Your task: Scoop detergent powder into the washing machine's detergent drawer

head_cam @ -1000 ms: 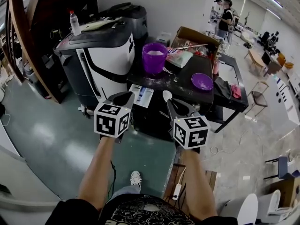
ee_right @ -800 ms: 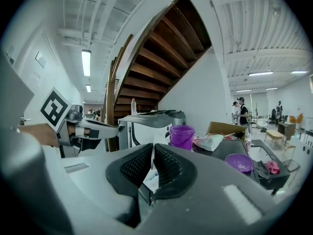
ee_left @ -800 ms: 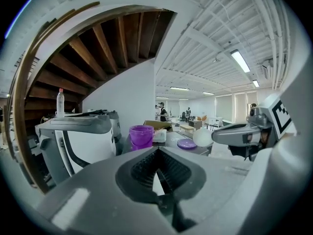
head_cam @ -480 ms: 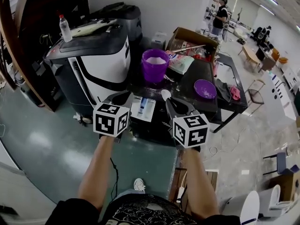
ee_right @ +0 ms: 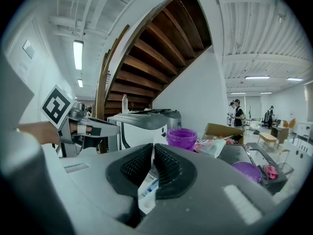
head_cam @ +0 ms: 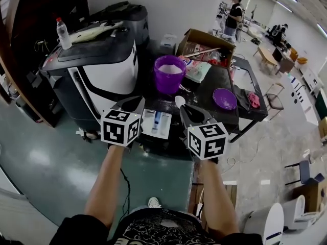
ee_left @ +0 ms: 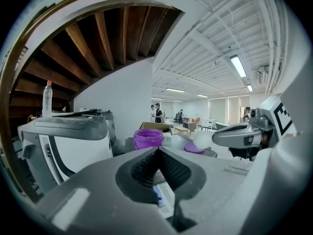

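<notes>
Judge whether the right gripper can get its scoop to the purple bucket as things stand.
Probably yes. The bucket stands open on the table just ahead of the right gripper, and nothing lies between it and the scoop shut in the jaws.

Washing machine point(head_cam: 107, 70) stands left of the desk point(head_cam: 204, 88), with a bottle point(head_cam: 62, 33) on its top at the rear left corner. On the desk: bucket point(head_cam: 168, 75) at the left edge, box point(head_cam: 207, 39) at the far edge behind it, bowl point(head_cam: 225, 98) near the right edge. Drawer point(head_cam: 156, 122) lies below the desk's near left corner. Left gripper point(head_cam: 138, 102) is just left of the drawer. Right gripper point(head_cam: 185, 110), with a scoop point(head_cam: 179, 101) in its jaws, is just right of it.
</notes>
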{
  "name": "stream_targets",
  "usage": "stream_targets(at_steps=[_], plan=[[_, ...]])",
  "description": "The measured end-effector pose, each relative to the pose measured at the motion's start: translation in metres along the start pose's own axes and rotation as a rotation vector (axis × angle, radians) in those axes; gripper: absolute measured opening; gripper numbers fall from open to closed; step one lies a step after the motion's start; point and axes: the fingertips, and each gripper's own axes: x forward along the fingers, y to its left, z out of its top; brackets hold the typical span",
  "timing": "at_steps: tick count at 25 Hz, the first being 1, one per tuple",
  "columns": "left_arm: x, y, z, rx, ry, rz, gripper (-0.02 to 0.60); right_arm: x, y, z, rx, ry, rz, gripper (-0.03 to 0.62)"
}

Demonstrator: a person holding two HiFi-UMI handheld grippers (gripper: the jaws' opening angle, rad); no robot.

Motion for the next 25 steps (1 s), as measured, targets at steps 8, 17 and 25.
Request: stream_targets(at_steps=[8,17,25], plan=[[0.007,0.013,0.003,0.000,-0.015,-0.017,0.000,0.014,0.001,0.001,-0.003,0.001,-0.018,0.035],[0.020,0.024,0.007,0.003,-0.022,-0.022,0.000,0.031,-0.004,0.009,-0.025,-0.008,-0.025,0.035],[0.041,0.034,0.005,0.005,-0.020,-0.014,0.000,0.054,-0.018,0.010,-0.031,-0.016,-0.011,0.035]])
